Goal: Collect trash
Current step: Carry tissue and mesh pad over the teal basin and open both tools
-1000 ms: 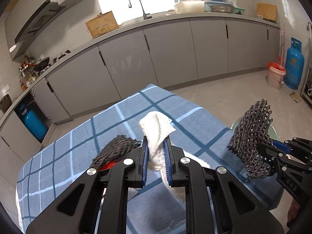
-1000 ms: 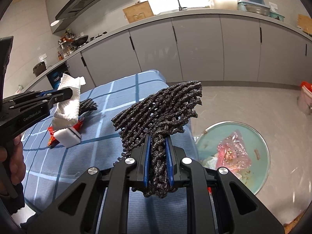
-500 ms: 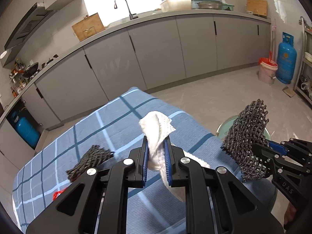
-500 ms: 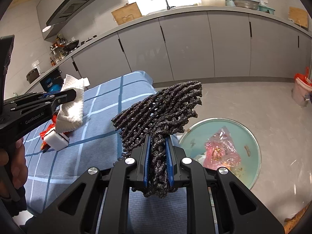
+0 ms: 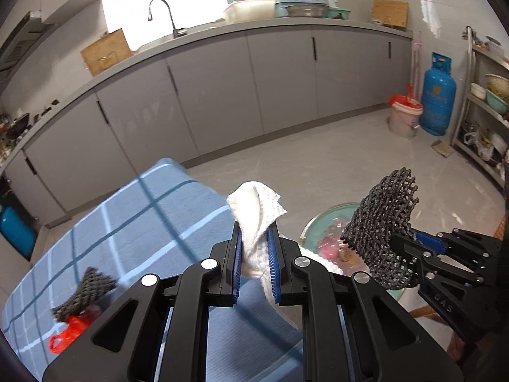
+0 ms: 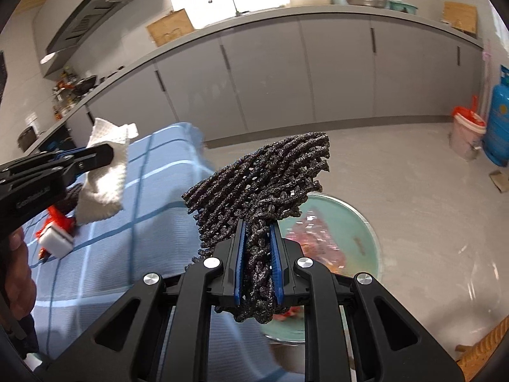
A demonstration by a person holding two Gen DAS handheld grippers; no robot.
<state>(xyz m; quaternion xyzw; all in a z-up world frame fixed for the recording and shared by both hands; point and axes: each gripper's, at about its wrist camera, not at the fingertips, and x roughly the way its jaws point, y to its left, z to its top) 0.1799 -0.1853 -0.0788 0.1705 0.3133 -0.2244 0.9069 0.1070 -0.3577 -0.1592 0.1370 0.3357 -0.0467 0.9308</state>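
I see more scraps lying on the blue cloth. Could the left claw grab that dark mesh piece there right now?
Probably not yet. The left claw is already shut on a white paper towel, so its jaws are full. The dark mesh piece lies in the open on the blue cloth beside red scraps; nothing covers it.

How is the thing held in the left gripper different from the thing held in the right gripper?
The left gripper holds a white paper towel, soft and solid; the right gripper holds a black foam net, open-meshed. The paper towel is narrow, the foam net fans wider. Both are clamped between shut jaws.
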